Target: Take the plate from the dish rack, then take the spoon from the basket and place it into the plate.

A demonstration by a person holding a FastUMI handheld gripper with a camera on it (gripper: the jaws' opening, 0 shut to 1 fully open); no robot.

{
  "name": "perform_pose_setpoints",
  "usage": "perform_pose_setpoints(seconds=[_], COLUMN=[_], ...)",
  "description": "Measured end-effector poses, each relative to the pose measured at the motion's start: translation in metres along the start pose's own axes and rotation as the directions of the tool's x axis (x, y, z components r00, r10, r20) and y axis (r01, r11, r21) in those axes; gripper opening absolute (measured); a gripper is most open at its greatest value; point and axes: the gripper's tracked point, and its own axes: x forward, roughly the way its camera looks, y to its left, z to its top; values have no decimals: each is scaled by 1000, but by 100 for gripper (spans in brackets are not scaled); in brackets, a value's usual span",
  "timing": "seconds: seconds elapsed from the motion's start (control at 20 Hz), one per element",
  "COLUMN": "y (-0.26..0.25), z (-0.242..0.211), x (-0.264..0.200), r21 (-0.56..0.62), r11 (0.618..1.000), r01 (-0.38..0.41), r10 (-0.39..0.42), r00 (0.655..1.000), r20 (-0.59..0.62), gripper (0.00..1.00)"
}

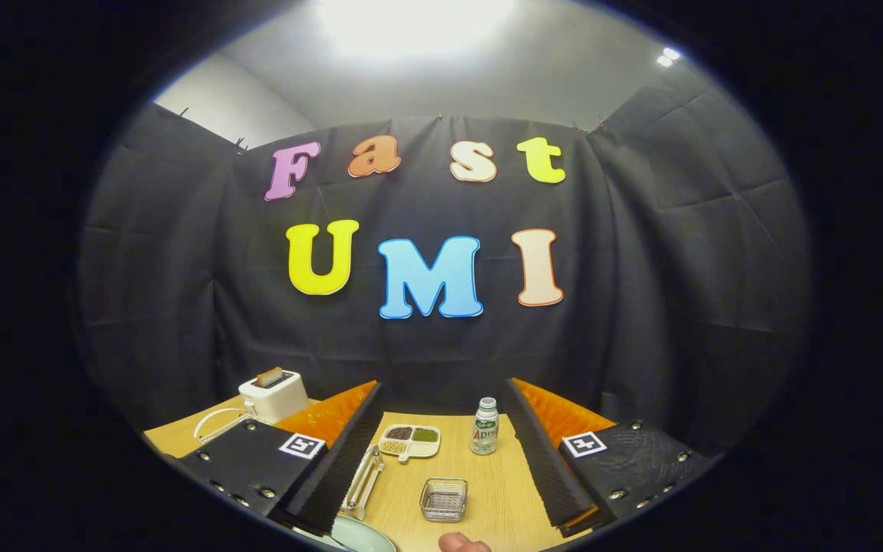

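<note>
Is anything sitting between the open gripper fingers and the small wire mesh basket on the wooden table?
Nothing visible does. The small wire mesh basket sits on bare wooden table between the open gripper fingers; the divided snack dish and small bottle stand beyond it.

On the table (480, 491), the gripper's (441, 452) spread fingers frame a basket (444, 499), with a divided dish (409, 441) and a bottle (485, 426) to its right beyond it. A plate (357, 534) lies near the left finger, tongs (362, 481) alongside. A toaster (274, 394) stands far left, behind.
</note>
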Motion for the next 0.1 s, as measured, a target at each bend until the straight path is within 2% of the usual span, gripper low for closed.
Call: perform_pose_setpoints(seconds=[0.1], y=[-6], z=[-8], x=[-1], r21=[4], r11=[1000], r01=[-3], r10=[3], r00=[1000], r20=[-6], gripper=[97])
